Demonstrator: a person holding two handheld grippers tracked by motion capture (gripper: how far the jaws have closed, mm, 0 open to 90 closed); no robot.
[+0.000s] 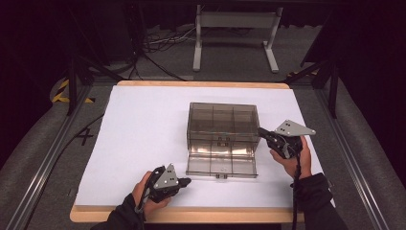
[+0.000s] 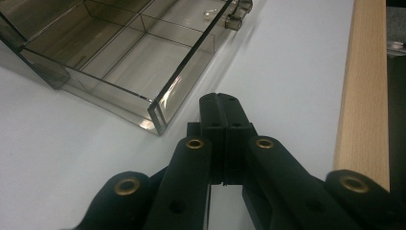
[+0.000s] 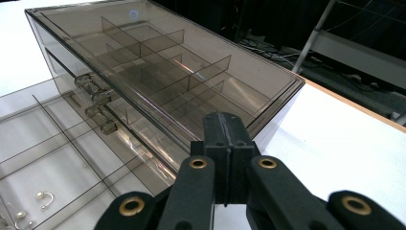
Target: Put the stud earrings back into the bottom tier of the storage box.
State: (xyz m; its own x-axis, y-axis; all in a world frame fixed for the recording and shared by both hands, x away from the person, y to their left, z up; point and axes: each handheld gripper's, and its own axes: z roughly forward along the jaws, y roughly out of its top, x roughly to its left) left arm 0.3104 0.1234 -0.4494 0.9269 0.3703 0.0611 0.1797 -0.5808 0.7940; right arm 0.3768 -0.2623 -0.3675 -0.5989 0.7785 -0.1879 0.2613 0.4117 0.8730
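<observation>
Sitting mid-table, your smoky clear plastic drawer box (image 1: 222,122) has its bottom drawer (image 1: 221,164) out, holding small pearl earrings (image 3: 43,196); left gripper (image 2: 221,103) and right gripper (image 3: 225,122) are both closed, empty.

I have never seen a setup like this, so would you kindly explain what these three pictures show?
A person stands at a table covered in white, holding a handheld claw in each hand. The high view looks down from above: the left claw sits near the table's front edge, the right claw at the right side of a smoky clear drawer box. Its bottom drawer is pulled out, and small pearl earrings lie in one compartment. The other two pictures come from cameras riding on each claw, looking along its black jaws. Both claws are shut and hold nothing.
</observation>
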